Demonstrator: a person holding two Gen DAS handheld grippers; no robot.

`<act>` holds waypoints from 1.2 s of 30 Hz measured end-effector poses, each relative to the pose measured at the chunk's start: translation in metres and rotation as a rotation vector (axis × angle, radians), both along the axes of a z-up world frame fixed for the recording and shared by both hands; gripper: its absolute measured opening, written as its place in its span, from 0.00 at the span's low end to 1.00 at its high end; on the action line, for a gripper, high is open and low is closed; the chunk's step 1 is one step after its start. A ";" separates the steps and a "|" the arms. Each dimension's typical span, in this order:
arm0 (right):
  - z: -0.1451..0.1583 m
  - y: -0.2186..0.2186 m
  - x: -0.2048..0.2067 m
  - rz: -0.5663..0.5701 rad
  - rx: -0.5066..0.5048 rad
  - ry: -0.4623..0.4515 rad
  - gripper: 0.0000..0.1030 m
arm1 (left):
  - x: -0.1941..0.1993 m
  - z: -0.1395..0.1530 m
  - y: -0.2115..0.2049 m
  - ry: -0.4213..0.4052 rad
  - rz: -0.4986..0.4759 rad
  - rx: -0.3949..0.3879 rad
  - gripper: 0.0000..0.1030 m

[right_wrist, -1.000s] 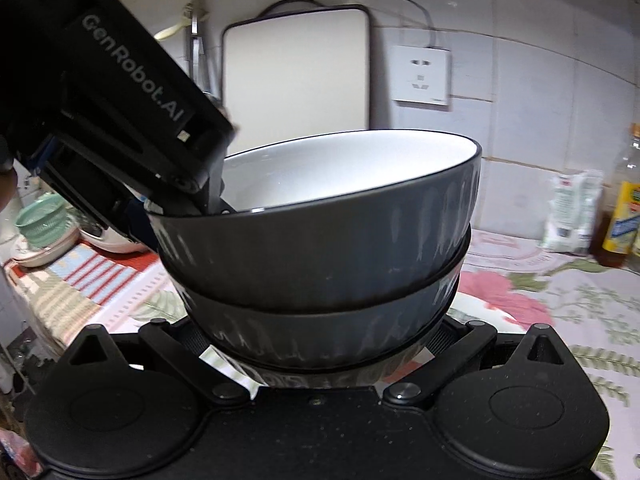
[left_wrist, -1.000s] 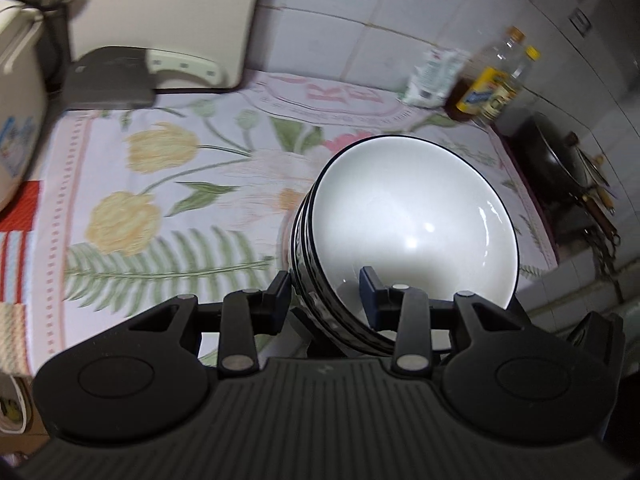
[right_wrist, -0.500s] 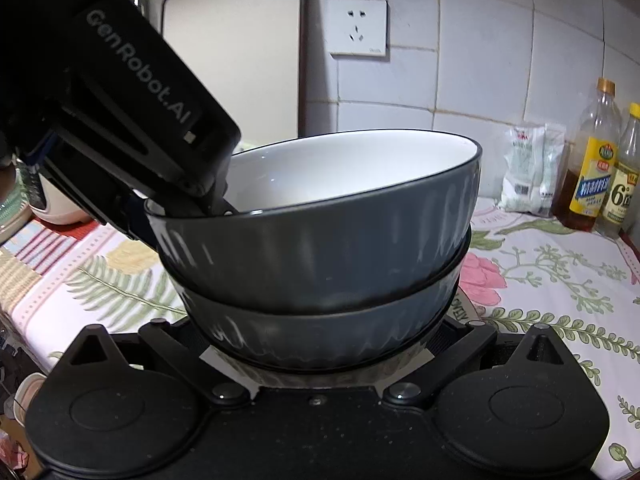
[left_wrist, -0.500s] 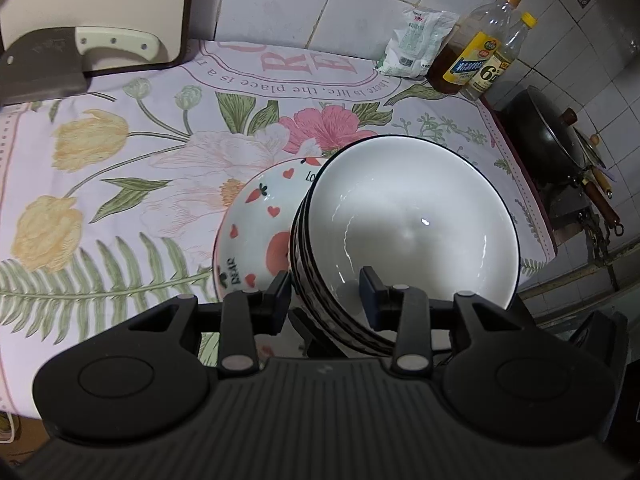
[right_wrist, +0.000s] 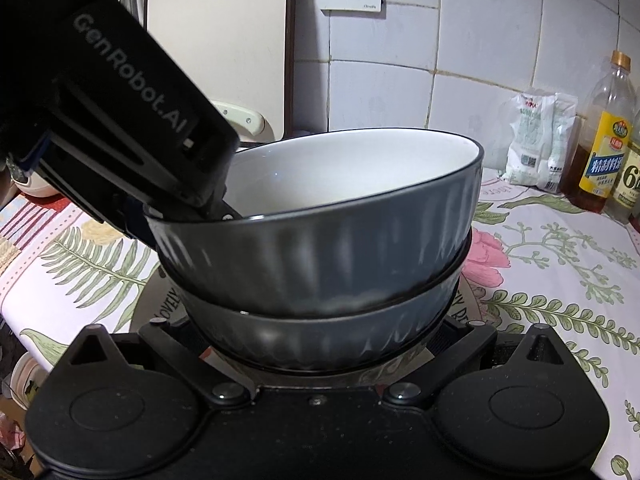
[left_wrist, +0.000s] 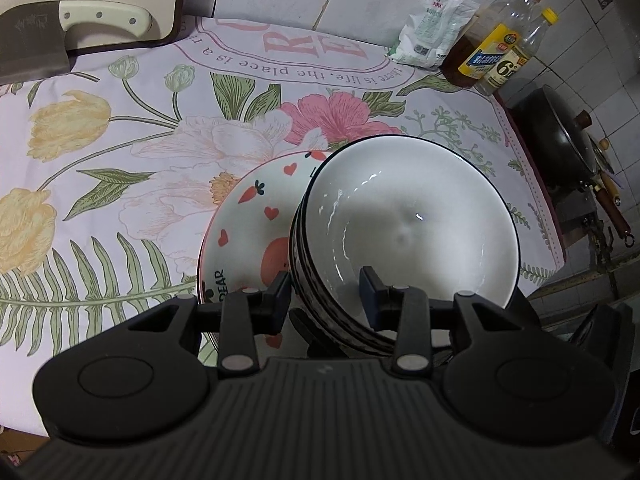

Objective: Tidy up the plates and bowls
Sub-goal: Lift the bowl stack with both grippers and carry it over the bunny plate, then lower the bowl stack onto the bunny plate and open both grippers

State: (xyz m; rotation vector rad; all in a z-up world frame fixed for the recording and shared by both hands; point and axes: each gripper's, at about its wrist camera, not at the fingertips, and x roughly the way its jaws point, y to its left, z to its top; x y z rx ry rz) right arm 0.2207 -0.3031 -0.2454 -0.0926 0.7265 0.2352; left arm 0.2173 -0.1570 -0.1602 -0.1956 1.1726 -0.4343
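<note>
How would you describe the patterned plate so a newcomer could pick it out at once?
Start at the floral tablecloth covering the counter and look to its near edge. There, partly hidden behind the stacked grey bowls, lies the patterned plate. Unlike the plain white-lined bowls, it is shallow and printed with red hearts, carrots and black lettering.

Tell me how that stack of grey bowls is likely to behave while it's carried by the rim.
The stack of grey bowls looks glazed, so probably slippery at the left gripper, whose fingers straddle the rim. Ceramic-looking walls suggest it is stiff, fairly heavy and chippable. Nested bowls may shift or tilt; the right gripper is hidden beneath.
</note>
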 end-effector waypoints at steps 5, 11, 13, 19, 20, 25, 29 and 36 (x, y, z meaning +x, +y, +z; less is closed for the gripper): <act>-0.004 -0.003 0.011 -0.001 0.003 0.029 1.00 | 0.005 -0.003 -0.002 0.003 -0.001 0.006 0.34; -0.006 -0.006 0.017 -0.029 0.023 0.047 1.00 | 0.006 -0.002 -0.009 -0.001 -0.012 0.037 0.34; -0.006 -0.006 0.020 -0.024 0.012 0.066 1.00 | 0.007 -0.002 -0.011 0.014 -0.026 0.053 0.34; -0.006 -0.010 0.024 -0.047 0.025 0.110 1.00 | 0.012 -0.001 -0.014 0.041 -0.044 0.064 0.33; -0.006 -0.010 0.025 -0.055 0.029 0.119 1.00 | 0.012 -0.002 -0.013 0.046 -0.041 0.057 0.33; -0.003 -0.002 0.023 -0.107 -0.007 0.169 0.99 | 0.017 -0.004 -0.010 0.083 -0.010 0.046 0.36; 0.001 0.007 0.013 -0.120 -0.034 0.171 0.99 | 0.021 -0.005 -0.014 0.089 -0.015 0.043 0.36; 0.011 0.019 -0.009 -0.207 -0.008 0.131 0.99 | 0.001 0.017 -0.006 0.027 -0.042 0.075 0.39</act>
